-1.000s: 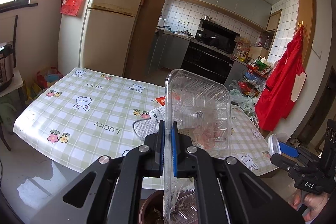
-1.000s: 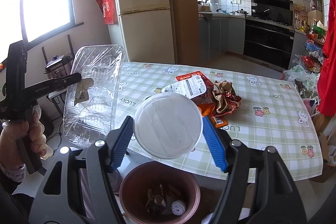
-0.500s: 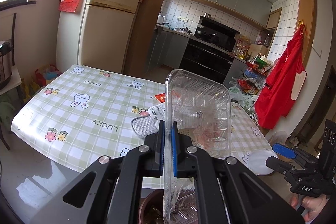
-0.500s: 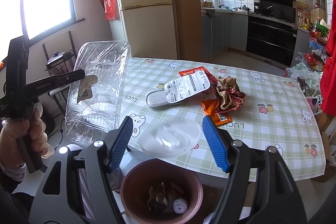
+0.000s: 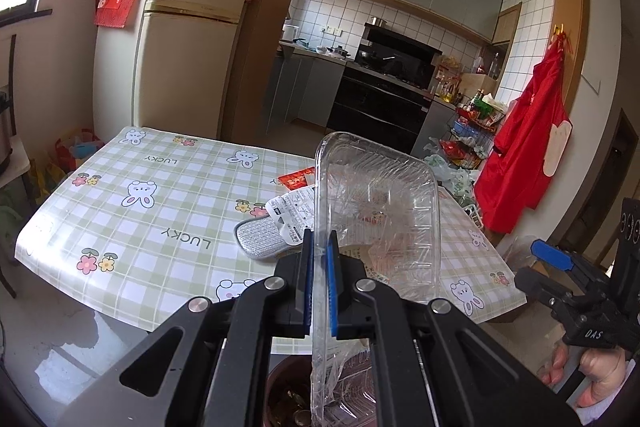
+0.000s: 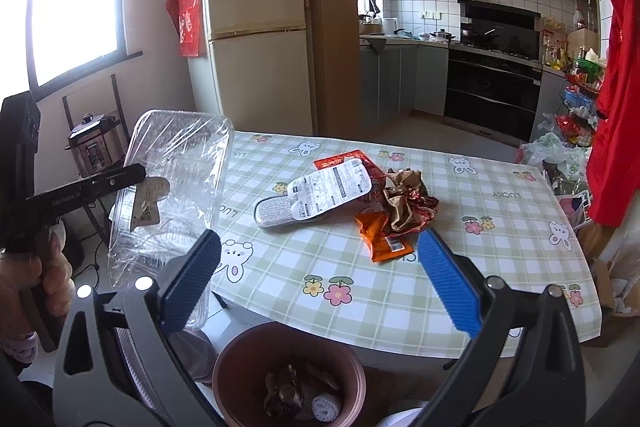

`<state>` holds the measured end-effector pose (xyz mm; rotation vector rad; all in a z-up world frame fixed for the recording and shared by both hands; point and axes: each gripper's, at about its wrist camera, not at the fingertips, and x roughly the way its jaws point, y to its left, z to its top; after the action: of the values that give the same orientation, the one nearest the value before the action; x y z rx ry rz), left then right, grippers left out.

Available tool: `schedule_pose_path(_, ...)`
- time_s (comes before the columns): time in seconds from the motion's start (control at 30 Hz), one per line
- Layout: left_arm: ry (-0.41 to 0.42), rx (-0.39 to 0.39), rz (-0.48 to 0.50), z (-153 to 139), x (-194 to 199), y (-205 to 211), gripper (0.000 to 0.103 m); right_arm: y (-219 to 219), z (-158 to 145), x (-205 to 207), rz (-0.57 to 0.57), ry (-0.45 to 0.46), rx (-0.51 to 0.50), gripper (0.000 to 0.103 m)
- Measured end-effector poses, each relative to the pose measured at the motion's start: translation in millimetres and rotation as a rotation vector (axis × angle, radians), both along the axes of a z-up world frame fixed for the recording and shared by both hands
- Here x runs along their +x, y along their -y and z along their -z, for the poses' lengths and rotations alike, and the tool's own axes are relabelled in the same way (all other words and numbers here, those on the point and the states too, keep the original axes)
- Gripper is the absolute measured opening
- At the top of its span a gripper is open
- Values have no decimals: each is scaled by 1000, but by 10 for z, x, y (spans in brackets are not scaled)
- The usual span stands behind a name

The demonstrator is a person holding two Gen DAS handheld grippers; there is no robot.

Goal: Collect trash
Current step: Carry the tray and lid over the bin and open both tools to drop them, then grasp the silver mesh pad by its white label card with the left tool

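Clear plastic tray (image 5: 376, 211) stands pinched upright in left claw (image 5: 320, 259).

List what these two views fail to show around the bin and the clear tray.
- Left wrist view: most of the brown bin is hidden by the left gripper and the clear tray.
- Right wrist view: the bin's contents are too dark and small to identify.
- Right wrist view: the tray's label is unreadable.

Left gripper (image 5: 320, 283) is clamped tight, pads pressed onto a thin edge, angled slightly downward; its holding hand (image 6: 38, 279) is seen wrapped round the handle. Right gripper (image 6: 320, 283) jaws have just been opened, now spread wide with nothing between them, likewise angled down.
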<state>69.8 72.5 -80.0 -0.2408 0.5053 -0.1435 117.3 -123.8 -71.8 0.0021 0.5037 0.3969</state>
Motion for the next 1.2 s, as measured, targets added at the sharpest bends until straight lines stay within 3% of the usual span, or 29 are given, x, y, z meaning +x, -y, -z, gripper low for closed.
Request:
schedule_pose_path(0.3, -23, 8, 86, 57, 1, 227, 6, 239, -75, 14, 62, 19, 45, 97)
schedule_pose_path(0.53, -28, -41, 200, 156, 6, 409, 7, 314, -5, 46, 81, 0, 72, 97)
schedule_pose_path(0.57, -19, -55, 217, 162, 2, 436, 12, 317, 2, 44, 80, -2, 75, 97)
schedule_pose_path(0.63, -17, -74, 252, 186, 7, 474, 50, 315, 20, 48, 80, -8, 77, 97)
schedule_pose_path(0.67, -5, -76, 251, 190, -7, 485, 76, 313, 31, 46, 79, -9, 76, 97)
schedule_pose_path(0.83, 27, -32, 235, 174, -37, 497, 83, 304, 71, 58, 74, -24, 74, 97)
schedule_pose_path(0.97, 21, -35, 178, 178, -16, 411, 96, 294, 84, 48, 76, -29, 73, 97)
schedule_pose_path(1.2, -26, -24, 90, 255, 49, 234, 97, 282, 124, 66, 82, -40, 62, 97)
